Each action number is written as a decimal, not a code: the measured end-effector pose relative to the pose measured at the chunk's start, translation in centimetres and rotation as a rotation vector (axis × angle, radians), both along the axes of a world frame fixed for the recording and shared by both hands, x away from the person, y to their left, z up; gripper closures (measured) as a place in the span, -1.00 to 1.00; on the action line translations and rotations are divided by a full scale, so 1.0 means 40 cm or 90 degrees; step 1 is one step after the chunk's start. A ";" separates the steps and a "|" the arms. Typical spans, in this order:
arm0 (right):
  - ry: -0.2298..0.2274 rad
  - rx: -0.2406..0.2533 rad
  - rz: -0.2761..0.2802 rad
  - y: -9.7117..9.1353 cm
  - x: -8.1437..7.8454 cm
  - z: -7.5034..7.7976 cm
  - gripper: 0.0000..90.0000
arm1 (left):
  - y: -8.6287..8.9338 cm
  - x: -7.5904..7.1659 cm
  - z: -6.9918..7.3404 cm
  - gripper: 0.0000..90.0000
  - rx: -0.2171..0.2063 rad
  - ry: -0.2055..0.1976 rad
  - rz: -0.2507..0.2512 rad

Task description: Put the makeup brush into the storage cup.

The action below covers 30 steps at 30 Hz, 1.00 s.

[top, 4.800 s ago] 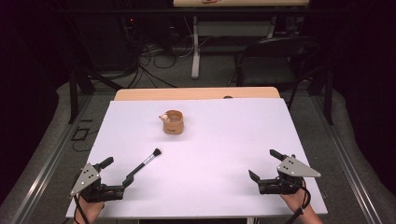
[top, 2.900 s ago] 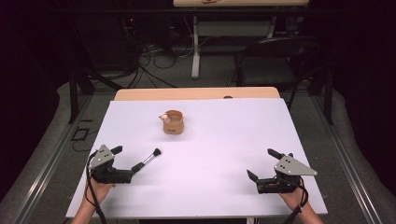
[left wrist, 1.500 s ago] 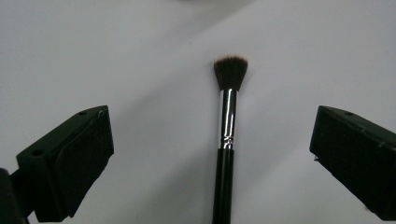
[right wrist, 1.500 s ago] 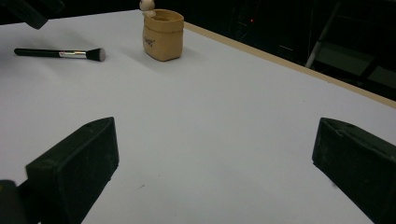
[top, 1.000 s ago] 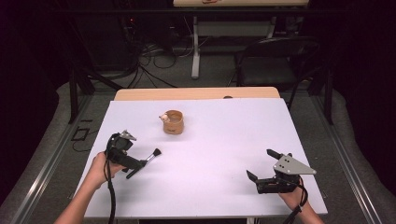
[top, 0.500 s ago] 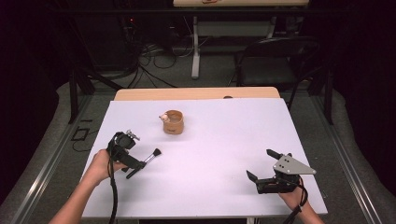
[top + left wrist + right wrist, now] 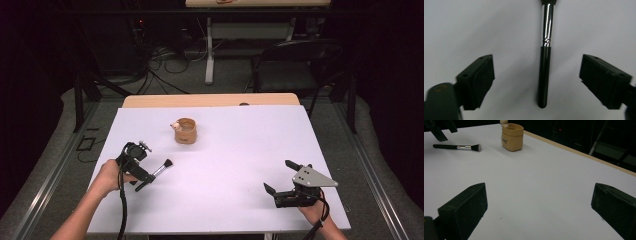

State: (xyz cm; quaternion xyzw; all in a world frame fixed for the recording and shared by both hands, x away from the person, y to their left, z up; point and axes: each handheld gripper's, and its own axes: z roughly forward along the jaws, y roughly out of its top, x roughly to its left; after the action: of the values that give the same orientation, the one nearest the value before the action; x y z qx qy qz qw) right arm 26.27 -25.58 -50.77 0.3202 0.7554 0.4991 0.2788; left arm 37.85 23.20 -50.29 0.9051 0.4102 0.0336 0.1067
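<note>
a person's left gripper (image 7: 141, 175) hangs directly over a slim make-up brush with a glossy black handle, chrome ferrule and dark bristle head (image 7: 154, 174), which lies flat on the white table top (image 7: 240, 145) near the table's left side. in the left gripper view the black jaws stand spread wide, one on each side of the brush handle (image 7: 543, 75), with bare table between each pad and the handle; nothing is pinched yet. the handle runs straight up the middle of that view, so the gripper appears lined up to close across the handle's width, a hold that would likely keep the brush from rolling away.

beyond the brush, toward the middle of the table and well apart from it, stands a small tan cup-shaped holder with a pale knob at its rim (image 7: 185, 131), upright and open at the top, a likely place for the brush to go.

the right gripper (image 7: 280, 183) rests low near the table's front right corner, its jaws spread and holding nothing, far from both things; it seems parked out of the way while the left hand (image 7: 107, 176) works.
</note>
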 end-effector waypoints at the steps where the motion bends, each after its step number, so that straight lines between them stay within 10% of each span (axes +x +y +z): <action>1: 0.000 -0.001 0.001 0.000 0.000 0.000 -1.00 | -0.002 0.000 -0.001 -0.64 0.006 0.002 0.000; 11: 0.003 -0.002 0.001 0.001 0.001 -0.001 -1.00 | -0.004 0.000 -0.006 0.06 0.030 0.044 -0.018; 30: 0.006 -0.006 -0.001 0.002 0.002 -0.002 -1.00 | -0.016 0.009 -0.032 0.49 0.048 0.079 -0.036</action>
State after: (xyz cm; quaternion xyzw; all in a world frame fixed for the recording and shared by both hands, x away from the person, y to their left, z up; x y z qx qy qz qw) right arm 26.35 -25.51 -50.85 0.3218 0.7588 0.4938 0.2774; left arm 38.21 22.56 -51.56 0.9202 0.3884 -0.0106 0.0479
